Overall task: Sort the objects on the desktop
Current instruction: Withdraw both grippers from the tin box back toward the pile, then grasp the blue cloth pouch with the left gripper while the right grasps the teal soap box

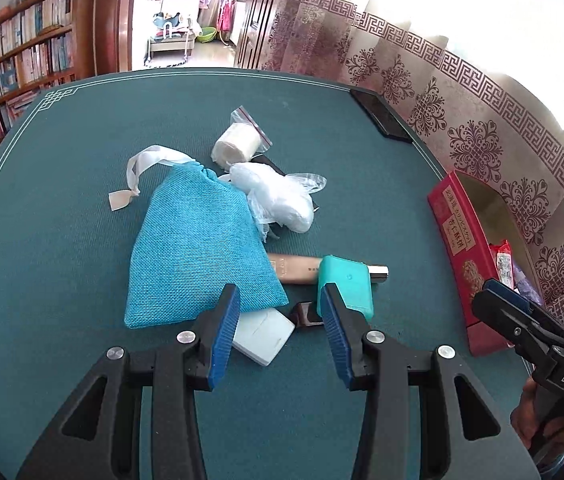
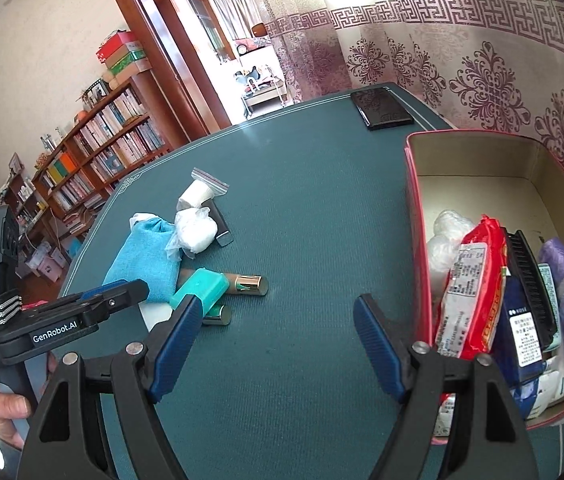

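Note:
A pile lies on the green table mat (image 1: 62, 200): a blue woven pouch (image 1: 198, 248), a white roll in a zip bag (image 1: 238, 144), a crumpled clear plastic bag (image 1: 282, 200), a beige tube (image 1: 302, 268), a teal case (image 1: 348, 284) and a white flat box (image 1: 264, 338). My left gripper (image 1: 280, 304) hovers open just in front of the white box and teal case, holding nothing. My right gripper (image 2: 276, 320) is open and empty over bare mat (image 2: 302, 220) between the pile and the red box (image 2: 416, 240). The red box holds several packets.
A black phone-like slab (image 2: 382, 110) lies at the table's far corner. A patterned curtain (image 1: 462, 92) hangs behind the red box (image 1: 462, 248). Bookshelves (image 1: 14, 56) stand beyond the table's left side. A hand (image 2: 6, 408) grips the left tool's handle.

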A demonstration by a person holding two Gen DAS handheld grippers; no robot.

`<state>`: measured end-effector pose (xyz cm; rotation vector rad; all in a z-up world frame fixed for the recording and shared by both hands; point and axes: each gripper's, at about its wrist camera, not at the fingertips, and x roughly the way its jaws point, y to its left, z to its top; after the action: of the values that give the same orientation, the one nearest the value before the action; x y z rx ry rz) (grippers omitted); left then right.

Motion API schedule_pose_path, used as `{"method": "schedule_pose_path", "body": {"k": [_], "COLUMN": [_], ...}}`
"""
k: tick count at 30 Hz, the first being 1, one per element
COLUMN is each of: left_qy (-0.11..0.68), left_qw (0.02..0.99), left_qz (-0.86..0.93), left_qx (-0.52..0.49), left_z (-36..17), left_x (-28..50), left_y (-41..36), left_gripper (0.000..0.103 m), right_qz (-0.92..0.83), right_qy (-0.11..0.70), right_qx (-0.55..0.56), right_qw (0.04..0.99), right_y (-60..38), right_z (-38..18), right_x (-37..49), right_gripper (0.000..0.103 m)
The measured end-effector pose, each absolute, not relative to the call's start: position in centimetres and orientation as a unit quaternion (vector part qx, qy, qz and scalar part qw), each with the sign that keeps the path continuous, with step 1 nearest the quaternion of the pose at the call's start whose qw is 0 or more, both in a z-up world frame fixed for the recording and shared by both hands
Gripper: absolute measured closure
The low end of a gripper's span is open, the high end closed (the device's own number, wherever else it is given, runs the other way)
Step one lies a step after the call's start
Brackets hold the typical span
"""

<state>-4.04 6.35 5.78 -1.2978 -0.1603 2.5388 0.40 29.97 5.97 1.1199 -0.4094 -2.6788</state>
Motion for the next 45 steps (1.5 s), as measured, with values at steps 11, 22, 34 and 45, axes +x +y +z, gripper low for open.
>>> {"method": "schedule_pose_path", "body": {"k": [11,22,34,45], "left_qy": [-0.066,-0.083,-0.084,-0.102], "left_qw": [0.105,0.072,0.106,0.091], "left_qz": [0.878,0.899,0.869,0.899], "left_qx": [-0.463,-0.424,-0.475,-0.416], "left_z": [5.5,6.4,2.2,5.6], "left_x": [-5.8,-9.1,-10.5,-8.3], "left_y": [3.2,3.2,4.2,2.0], "left_gripper": [0.058,0.021,0.026,0.079], "right_qz": [-0.893,-0.878,-0.872,-0.874], "right_qy": [-0.123,-0.158,-0.151,-0.12], "right_qx": [0.409,0.422,0.439,0.446], "right_qw": [0.147,0.158,0.157,0.15], "right_y": [25.9,26.6,25.6,23.2], "right_z": [4.3,3.0,2.4,3.1], "right_x": [-1.2,-2.1,-2.5,-3.2], "right_gripper": [0.022,0.02,0.019,0.019]}}
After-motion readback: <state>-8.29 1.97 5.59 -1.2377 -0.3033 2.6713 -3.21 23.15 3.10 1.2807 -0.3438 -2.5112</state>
